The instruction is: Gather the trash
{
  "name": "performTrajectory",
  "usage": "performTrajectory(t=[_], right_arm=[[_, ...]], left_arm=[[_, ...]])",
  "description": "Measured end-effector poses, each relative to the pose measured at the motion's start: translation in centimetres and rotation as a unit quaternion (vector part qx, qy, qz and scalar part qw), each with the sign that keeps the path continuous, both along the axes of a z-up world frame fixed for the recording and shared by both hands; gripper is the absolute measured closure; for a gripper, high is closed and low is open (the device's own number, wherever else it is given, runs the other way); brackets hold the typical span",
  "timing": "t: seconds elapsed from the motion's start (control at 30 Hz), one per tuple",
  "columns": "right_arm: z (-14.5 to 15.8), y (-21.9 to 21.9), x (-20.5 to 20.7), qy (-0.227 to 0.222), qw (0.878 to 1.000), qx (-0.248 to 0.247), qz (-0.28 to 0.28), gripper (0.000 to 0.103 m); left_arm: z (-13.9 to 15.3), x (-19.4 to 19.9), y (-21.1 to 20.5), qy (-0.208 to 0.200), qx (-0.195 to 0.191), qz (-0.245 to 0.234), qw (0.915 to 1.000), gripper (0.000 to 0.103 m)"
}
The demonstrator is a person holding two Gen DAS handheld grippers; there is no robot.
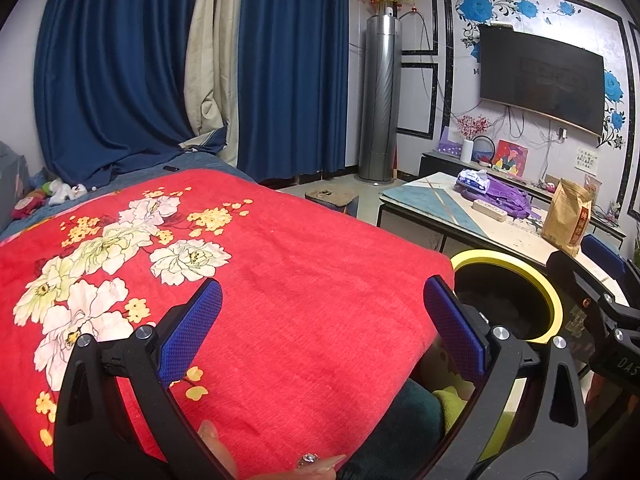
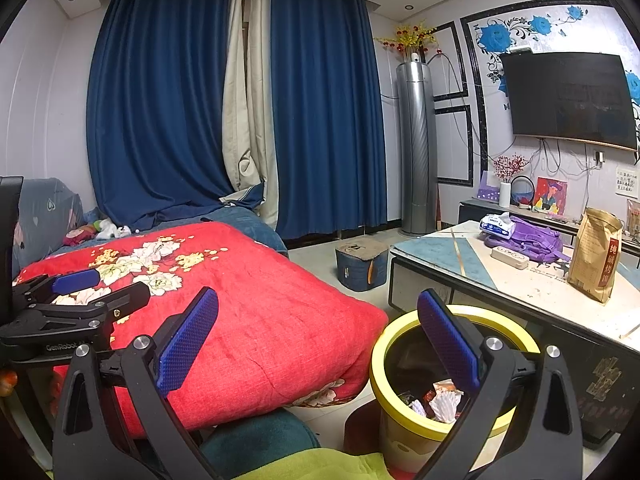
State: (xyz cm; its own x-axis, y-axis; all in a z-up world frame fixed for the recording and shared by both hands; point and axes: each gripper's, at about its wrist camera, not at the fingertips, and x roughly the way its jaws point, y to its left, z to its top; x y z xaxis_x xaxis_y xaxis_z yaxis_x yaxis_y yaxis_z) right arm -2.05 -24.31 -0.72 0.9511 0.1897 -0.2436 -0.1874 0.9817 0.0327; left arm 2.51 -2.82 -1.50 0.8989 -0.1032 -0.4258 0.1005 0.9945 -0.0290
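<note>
Trash [image 2: 438, 400] is seen inside yellow-rimmed bin [image 2: 400, 412] beside red quilt [image 2: 272, 320]; left gripper [image 1: 320, 320] and right gripper [image 2: 318, 340] are held open, empty.

Red, blue and yellow

A red blanket [image 2: 260, 320] printed with white and yellow flowers; navy curtains [image 2: 320, 120]; a yellow-rimmed bin [image 2: 384, 392]; blue gripper pads [image 2: 188, 340].

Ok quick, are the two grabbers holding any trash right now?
Left hand-held gripper: open, holding nothing, above the red flowered blanket.
Right hand-held gripper: open, holding nothing, by the yellow-rimmed round trash bin.
</note>
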Motion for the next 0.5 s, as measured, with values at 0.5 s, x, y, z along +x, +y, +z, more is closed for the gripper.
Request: performTrajectory(t=[0.5], right_arm=[[1.2, 3.6, 2.0, 0.001, 0.998, -0.045, 0.032, 0.006]], left_arm=[[1.0, 0.6, 4.2, 0.030, -0.039, 0.067, 0.9966, 0.011]])
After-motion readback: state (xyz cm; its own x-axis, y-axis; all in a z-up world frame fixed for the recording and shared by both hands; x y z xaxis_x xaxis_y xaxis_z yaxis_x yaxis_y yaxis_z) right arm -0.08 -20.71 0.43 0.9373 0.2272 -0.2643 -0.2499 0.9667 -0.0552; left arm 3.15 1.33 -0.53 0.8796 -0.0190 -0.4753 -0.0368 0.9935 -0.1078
